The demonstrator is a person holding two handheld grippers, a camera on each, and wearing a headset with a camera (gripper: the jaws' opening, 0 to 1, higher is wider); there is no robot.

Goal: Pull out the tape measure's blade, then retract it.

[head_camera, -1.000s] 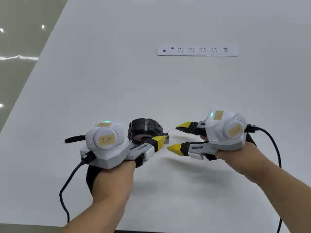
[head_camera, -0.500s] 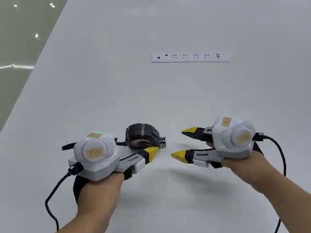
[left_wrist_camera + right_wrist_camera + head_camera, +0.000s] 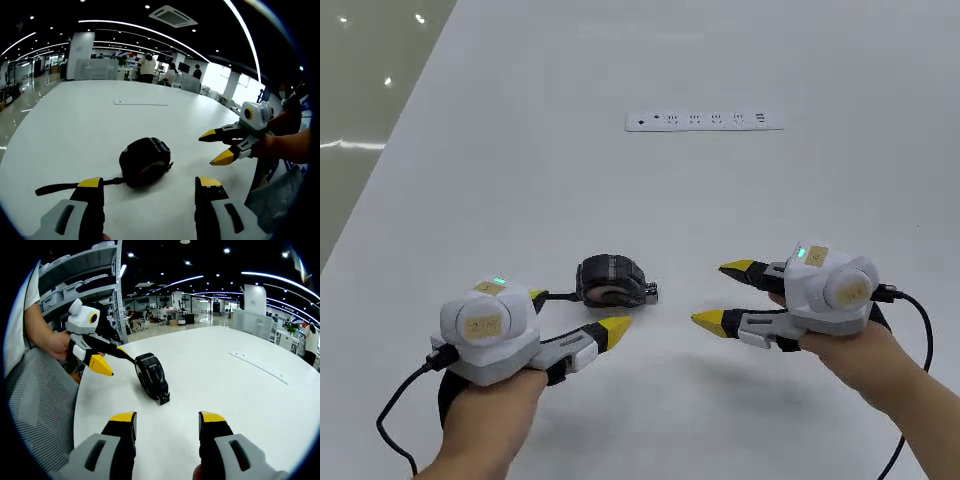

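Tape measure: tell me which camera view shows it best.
The left gripper view: the tape measure lies close and large, whole body and strap plain. The right gripper view shows it farther off, edge-on, blade tip toward the camera. The head view shows it small, from above.

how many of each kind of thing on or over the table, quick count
tape measure: 1
power strip: 1
tools: 2, the left tool and the right tool
total: 4
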